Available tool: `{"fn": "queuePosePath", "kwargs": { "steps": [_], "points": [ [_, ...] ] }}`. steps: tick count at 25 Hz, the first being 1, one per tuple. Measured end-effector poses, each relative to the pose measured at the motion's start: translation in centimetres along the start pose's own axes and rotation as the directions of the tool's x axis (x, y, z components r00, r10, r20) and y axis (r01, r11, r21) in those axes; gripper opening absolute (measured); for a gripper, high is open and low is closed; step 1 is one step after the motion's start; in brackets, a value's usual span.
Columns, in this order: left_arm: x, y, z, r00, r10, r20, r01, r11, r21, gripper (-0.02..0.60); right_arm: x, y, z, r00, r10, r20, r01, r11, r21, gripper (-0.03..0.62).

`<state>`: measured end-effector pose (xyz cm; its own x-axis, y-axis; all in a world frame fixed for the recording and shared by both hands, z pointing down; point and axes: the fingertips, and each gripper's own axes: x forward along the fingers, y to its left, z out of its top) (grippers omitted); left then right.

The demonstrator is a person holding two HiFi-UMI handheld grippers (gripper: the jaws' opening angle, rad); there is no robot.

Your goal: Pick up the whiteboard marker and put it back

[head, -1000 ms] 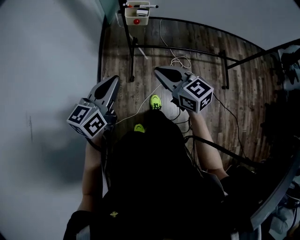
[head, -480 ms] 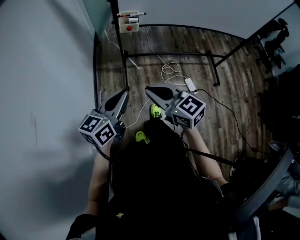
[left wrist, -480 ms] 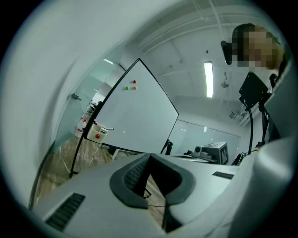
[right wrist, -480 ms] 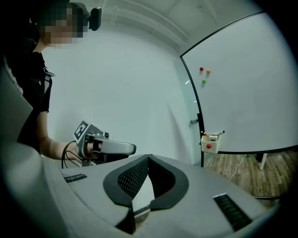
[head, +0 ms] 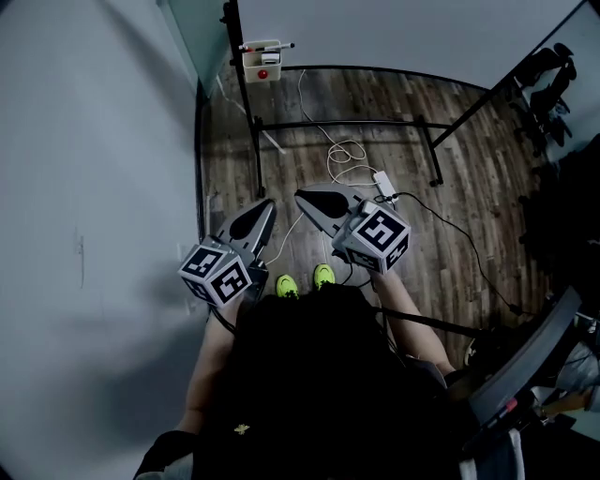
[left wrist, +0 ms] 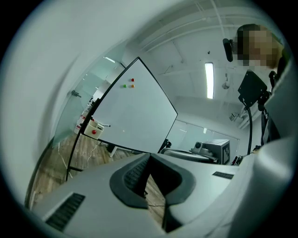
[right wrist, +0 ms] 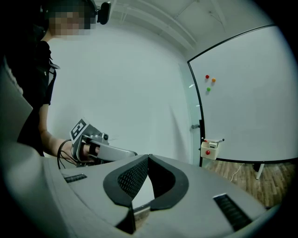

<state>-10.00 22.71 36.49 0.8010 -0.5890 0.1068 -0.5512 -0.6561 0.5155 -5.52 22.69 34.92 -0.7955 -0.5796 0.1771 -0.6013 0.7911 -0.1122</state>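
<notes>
The whiteboard marker [head: 267, 46] lies across the top of a cream box with a red dot [head: 262, 66], fixed at the lower left corner of the whiteboard [head: 394, 28]. The box [left wrist: 95, 130] and marker [left wrist: 104, 125] also show small in the left gripper view. In the right gripper view the marker [right wrist: 217, 141] rests on the box [right wrist: 209, 149]. My left gripper [head: 267, 203] and right gripper [head: 302, 196] hang side by side over the wooden floor, well short of the board. Both are shut with nothing between the jaws [left wrist: 149, 157] [right wrist: 148, 158].
Black stand legs [head: 255, 141] and a crossbar [head: 356, 122] run under the board. White cables [head: 349, 150] and an adapter [head: 382, 180] lie on the floor. A grey wall [head: 94, 187] stands at the left, with dark chairs [head: 548, 70] at the far right. Coloured magnets [right wrist: 208, 82] dot the board.
Both grippers have drawn back toward the body and closer together, sitting lower in the head view. The person's feet have stepped, and more floor shows before the board.
</notes>
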Motion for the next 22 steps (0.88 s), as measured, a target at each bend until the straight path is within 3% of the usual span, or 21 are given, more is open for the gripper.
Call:
{"fn": "queuePosePath", "kwargs": {
  "steps": [12,22],
  "points": [
    [-0.8,-0.1,0.5,1.000,0.024,0.005,-0.024,0.999,0.032,0.031,0.4,0.4,1.9,0.998,0.064,0.017,-0.063,0.997,-0.039,-0.014],
    [-0.3,-0.3,0.8,1.000,0.010,0.017,-0.010,0.999,0.036,0.031,0.7,0.5,2.3,0.997,0.067,0.023,-0.066,0.996,-0.055,-0.014]
  ]
}}
